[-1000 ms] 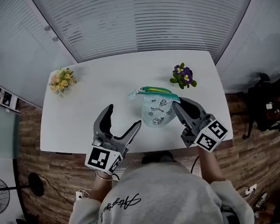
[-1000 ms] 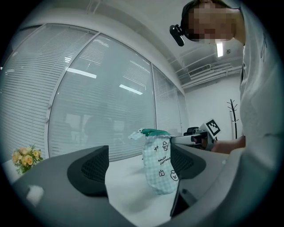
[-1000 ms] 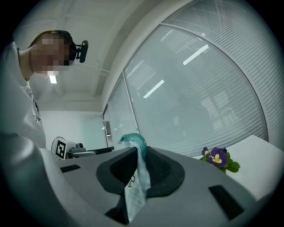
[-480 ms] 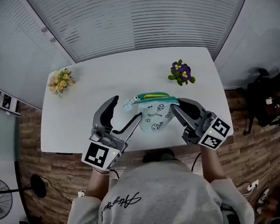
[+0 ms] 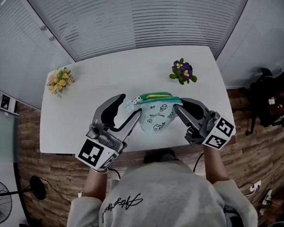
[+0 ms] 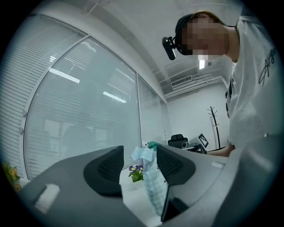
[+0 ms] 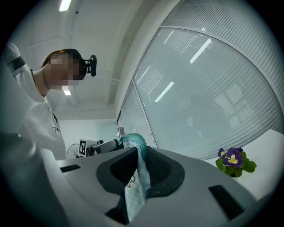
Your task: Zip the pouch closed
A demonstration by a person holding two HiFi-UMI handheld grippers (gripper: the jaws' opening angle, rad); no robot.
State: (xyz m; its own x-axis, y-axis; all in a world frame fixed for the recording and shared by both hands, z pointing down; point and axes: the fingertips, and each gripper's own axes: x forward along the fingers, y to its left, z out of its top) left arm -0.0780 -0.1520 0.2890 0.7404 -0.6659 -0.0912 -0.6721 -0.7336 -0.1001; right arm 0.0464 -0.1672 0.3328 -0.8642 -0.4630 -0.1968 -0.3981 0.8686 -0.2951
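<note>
1. We saw the right gripper with its fingers pressed together on the right end of the pouch. They pinched the pale checked fabric just below the green zipper.
2. The pouch hung between the two pairs of fingers, zipper edge uppermost. Its printed body sagged below them over the white surface, and we could not tell whether its bottom touched.
3. The left gripper held its fingers partly spread, and they had just been closing. The pouch's left end, with its pale tab, stood between them.
4. That end lay close against the finger nearer the person, while a clear gap remained to the farther finger, so nothing was pinched there.
5. A purple flower plant stood beyond the right fingers, well apart from them.
6. A bunch of yellow flowers lay well out beyond the left fingers, near the surface's far corner.
</note>
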